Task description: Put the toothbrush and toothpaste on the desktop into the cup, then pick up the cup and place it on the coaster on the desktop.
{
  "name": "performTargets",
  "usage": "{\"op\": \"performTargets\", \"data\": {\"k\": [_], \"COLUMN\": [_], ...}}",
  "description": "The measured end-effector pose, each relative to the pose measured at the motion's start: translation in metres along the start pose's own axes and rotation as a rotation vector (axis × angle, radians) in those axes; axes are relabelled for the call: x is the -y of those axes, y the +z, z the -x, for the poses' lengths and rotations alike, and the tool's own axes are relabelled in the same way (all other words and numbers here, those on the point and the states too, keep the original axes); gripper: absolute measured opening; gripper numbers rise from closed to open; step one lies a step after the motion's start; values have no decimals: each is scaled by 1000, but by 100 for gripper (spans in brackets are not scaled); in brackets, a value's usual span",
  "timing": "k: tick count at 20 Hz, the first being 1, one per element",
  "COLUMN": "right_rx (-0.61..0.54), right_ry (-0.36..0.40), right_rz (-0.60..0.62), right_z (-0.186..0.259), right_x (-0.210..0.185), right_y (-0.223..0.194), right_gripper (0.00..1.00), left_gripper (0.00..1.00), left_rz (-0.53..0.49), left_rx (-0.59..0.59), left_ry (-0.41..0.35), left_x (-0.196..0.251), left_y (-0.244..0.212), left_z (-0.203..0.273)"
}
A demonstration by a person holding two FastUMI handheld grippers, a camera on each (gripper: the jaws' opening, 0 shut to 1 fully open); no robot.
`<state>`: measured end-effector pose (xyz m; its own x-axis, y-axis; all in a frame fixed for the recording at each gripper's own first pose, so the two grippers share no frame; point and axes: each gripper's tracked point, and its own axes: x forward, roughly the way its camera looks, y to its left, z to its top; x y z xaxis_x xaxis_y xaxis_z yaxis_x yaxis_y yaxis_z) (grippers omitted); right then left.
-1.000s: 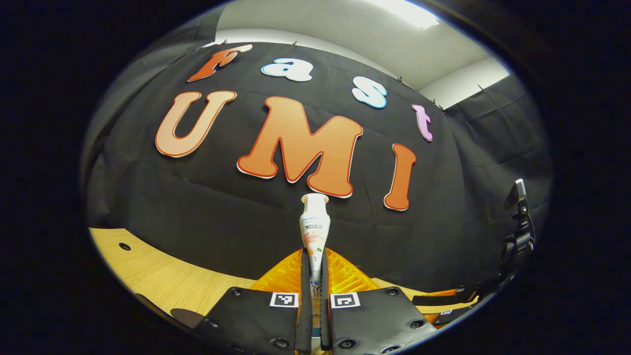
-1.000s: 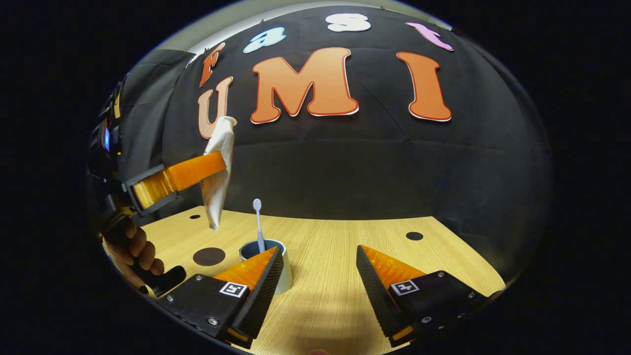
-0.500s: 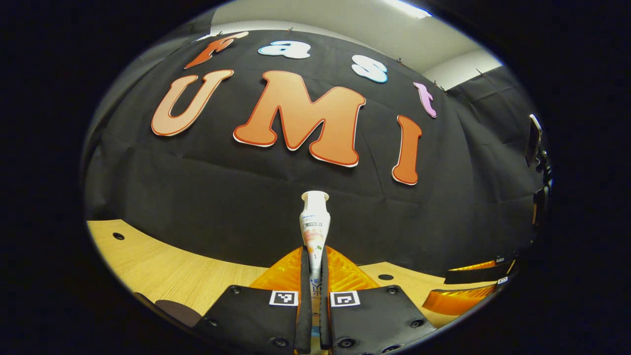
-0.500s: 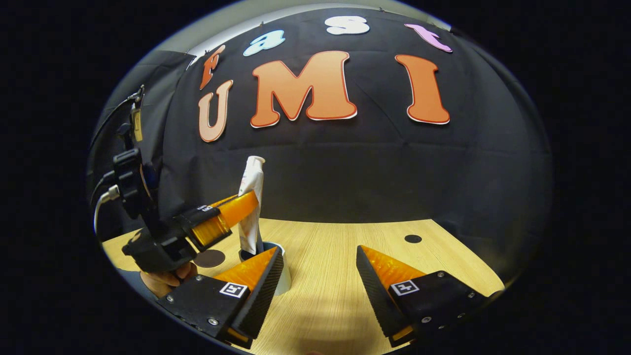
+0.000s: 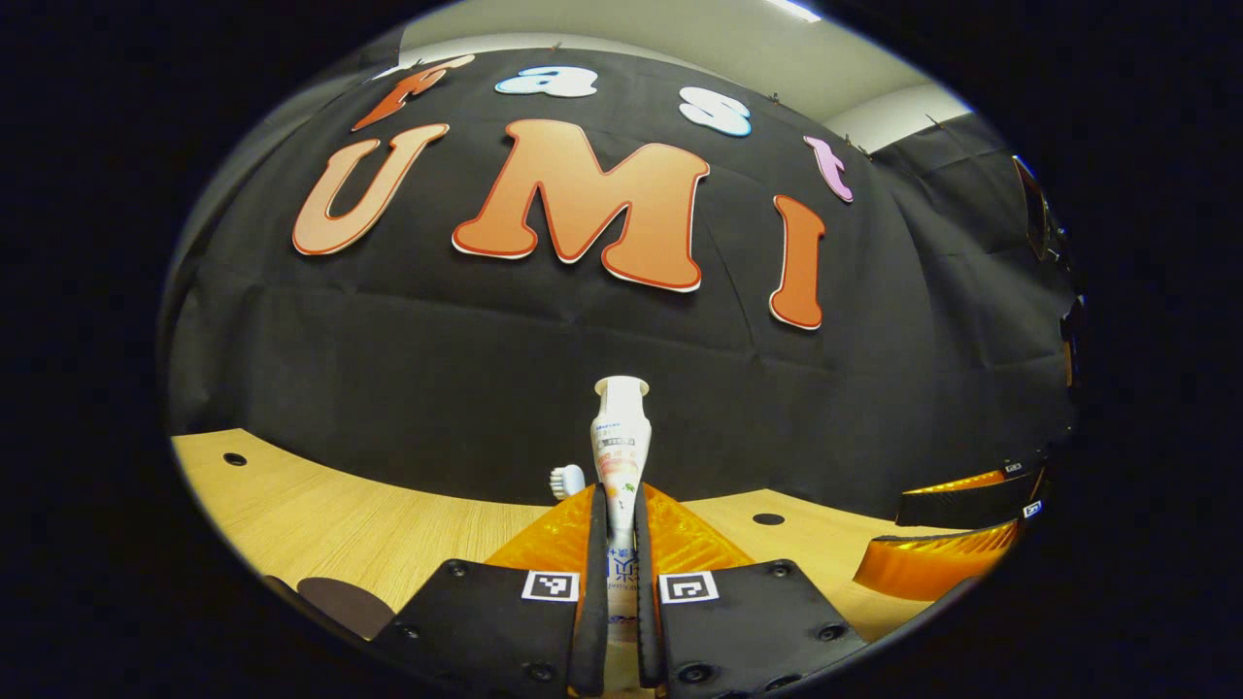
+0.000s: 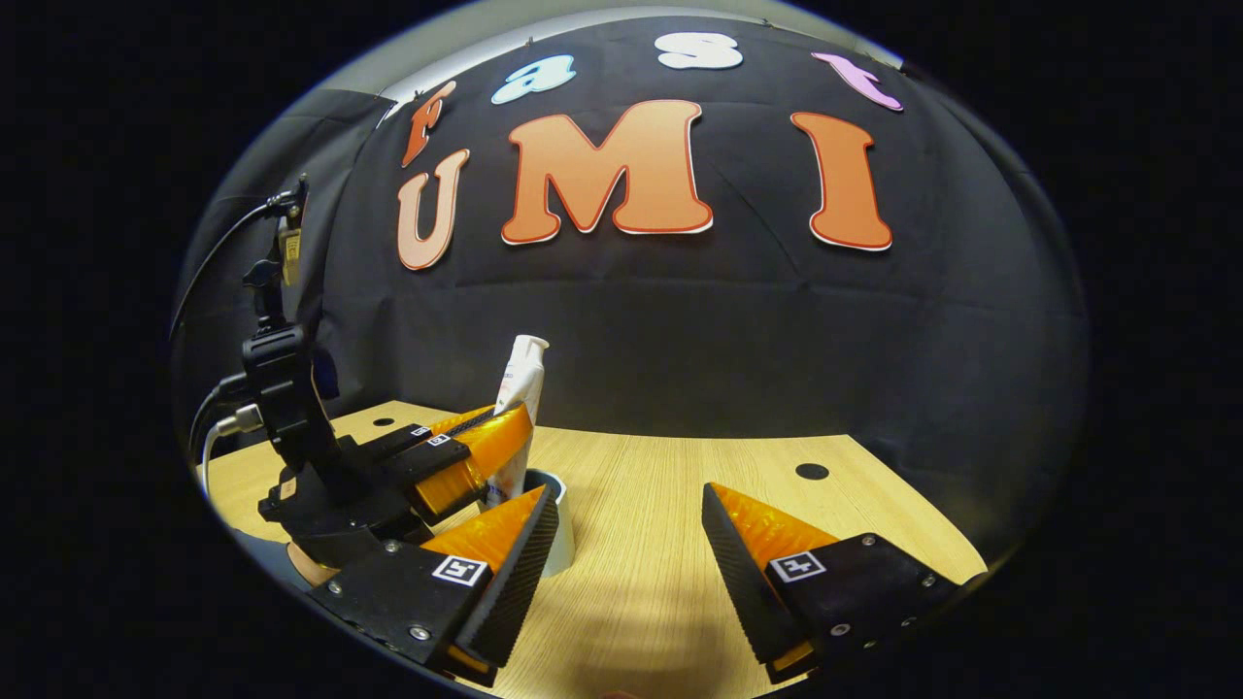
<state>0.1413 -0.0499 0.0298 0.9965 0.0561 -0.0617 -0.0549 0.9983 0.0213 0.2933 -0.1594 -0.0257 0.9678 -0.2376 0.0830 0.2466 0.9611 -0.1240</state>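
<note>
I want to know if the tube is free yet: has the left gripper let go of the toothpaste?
No, the left gripper has both fingers pressed on the toothpaste, which stands upright between them.

Light comes from a ceiling lamp (image 5: 796,10) overhead, glaring white at the top of the left gripper view. The wooden table (image 6: 660,524) is bright and evenly lit, with a soft shadow near its front edge. Both views are sharp at the centre and bend strongly toward the edges.
</note>
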Motion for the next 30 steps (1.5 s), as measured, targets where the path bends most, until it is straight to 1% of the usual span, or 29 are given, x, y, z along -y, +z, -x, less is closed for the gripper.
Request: {"op": "performTargets", "data": {"k": [5,6,7,10,11,12,13,15,16,17,18,20,21,22,23,26,30], "right_rx": [-14,-14,-13,-17,-23,-22,-22,-30,-35,-45,-56,-76,-89,-100,-114,-185,-304], "right_ry": [-8,-8,-7,-6,-15,-20,-24,-20,-20,-25,-29,-17,-9,-5,-2,2,62], "right_rz": [21,24,26,22,22,26,39,70,82,93,101,106,112,120,123,121,109], "right_z": [4,5,6,7,7,8,8,8,8,7,6,5,4,3,2,-4,-15], "right_x": [-1,-3,-5,-9,-10,-12,-16,-23,-27,-29,-31,-39,-44,-47,-49,-58,-76], "right_y": [-2,-3,-1,2,4,7,14,21,26,28,31,36,37,38,40,36,24], "right_gripper": [90,90,90,90,90,90,90,90,90,90,90,90,90,95,91,92,93], "left_gripper": [22,24,29,27,25,28,35,53,60,67,76,95,98,98,98,98,98], "left_rz": [-9,-14,-9,-35,-51,-56,-55,-59,-66,-82,-102,-113,-118,-130,-144,-192,-186], "left_rx": [-52,-60,-44,6,-3,-20,-28,-23,-25,-51,-90,-128,-129,-128,-125,-160,-225], "left_ry": [-35,-35,-43,-35,-34,-47,-54,-50,-51,-32,-22,0,18,27,41,44,90], "left_x": [6,5,5,2,0,2,3,0,-1,-6,-11,-23,-30,-34,-40,-57,-91], "left_y": [-10,-10,-5,23,28,28,34,45,50,50,46,45,48,52,58,57,45], "left_z": [8,12,16,28,32,37,46,61,66,72,78,96,104,113,120,141,171]}}
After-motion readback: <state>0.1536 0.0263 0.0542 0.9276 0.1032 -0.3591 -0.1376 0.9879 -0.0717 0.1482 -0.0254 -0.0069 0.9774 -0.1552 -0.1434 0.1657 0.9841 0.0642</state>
